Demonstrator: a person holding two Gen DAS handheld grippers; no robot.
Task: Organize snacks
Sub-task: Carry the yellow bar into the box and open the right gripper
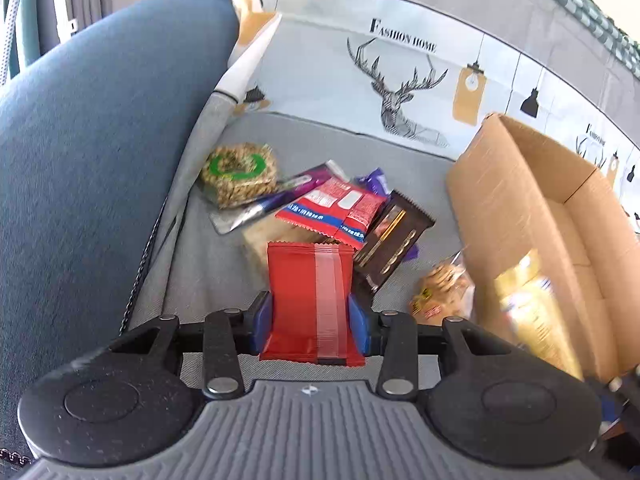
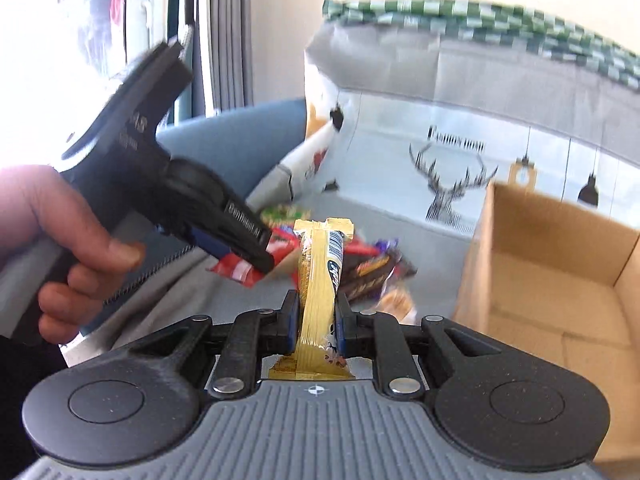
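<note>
Left tongs: clamped on a red snack packet, blue pads pressing its two long edges, the packet standing upright between them above the grey sofa seat. In the right wrist view the same tongs appear at left, gripped by the person's left hand, with the red packet showing at the tips.

Right tongs: clamped on a yellow snack bar, held upright by its narrow sides.

Remaining snacks lie in a loose pile on the seat: a round seeded cake with a green ring label, a purple-and-silver wrapper just beside it, a red-and-blue packet overlapping that wrapper, a dark brown packet tilted against the red-and-blue one, and a clear-wrapped biscuit nearest the box.

Cardboard box: open, standing on the seat right of the pile; a blurred yellow item is visible in it from the left wrist view. Behind stands a cushion printed with a deer head.
</note>
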